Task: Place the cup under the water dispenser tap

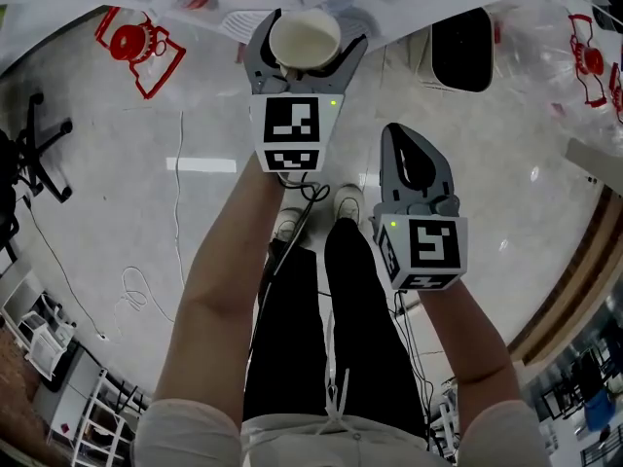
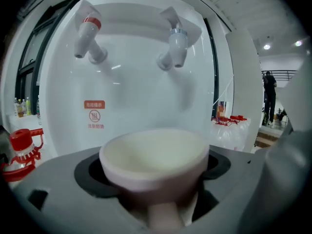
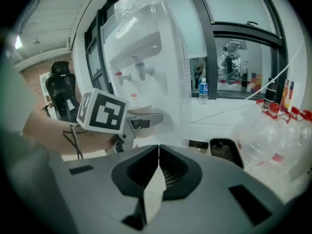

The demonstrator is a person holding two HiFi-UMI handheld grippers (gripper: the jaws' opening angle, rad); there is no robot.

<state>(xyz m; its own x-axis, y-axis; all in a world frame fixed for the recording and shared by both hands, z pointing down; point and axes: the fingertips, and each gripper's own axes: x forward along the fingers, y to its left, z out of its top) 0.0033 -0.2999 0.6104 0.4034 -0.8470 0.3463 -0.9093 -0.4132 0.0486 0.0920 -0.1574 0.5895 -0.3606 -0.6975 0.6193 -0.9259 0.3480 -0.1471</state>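
Note:
A white cup (image 1: 305, 39) sits upright between the jaws of my left gripper (image 1: 307, 29), which is shut on it. In the left gripper view the cup (image 2: 155, 157) hangs in front of the white water dispenser (image 2: 131, 91), lower than its taps. The red-marked tap (image 2: 87, 35) is up to the left and the grey tap (image 2: 173, 45) up to the right, a little right of the cup's middle. My right gripper (image 1: 414, 168) hangs lower and to the right, over the floor. Its jaws meet with nothing between them (image 3: 158, 152), and it looks at the dispenser (image 3: 141, 48) from the side.
Large clear water bottles with red caps lie at the right (image 1: 584, 56) and the left (image 1: 136, 42) of the dispenser. A dark bin (image 1: 461, 49) stands right of it. An office chair (image 1: 34, 149) and loose cables (image 1: 136, 285) are on the floor at left.

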